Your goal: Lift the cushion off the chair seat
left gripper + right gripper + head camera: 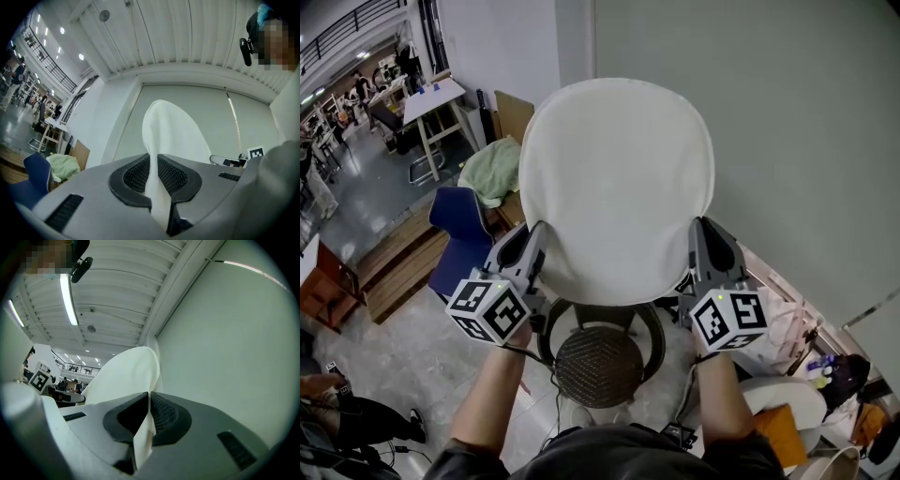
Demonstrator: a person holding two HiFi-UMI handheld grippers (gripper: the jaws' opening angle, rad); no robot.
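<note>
A round white cushion [617, 187] hangs in the air, held up between both grippers, well above the chair seat [600, 366], a dark woven round seat directly below. My left gripper [534, 246] is shut on the cushion's lower left edge, and in the left gripper view the white fabric [164, 140] runs pinched between the pads. My right gripper [703, 242] is shut on the lower right edge; in the right gripper view the cushion [124, 373] rises from the jaws, its edge clamped thin.
A pale green wall [787, 141] stands at the right. A blue chair [461, 234] and a green cloth [492, 171] lie to the left on the floor. Bags and clutter [811, 375] sit at the lower right. A white table [431, 98] stands far left.
</note>
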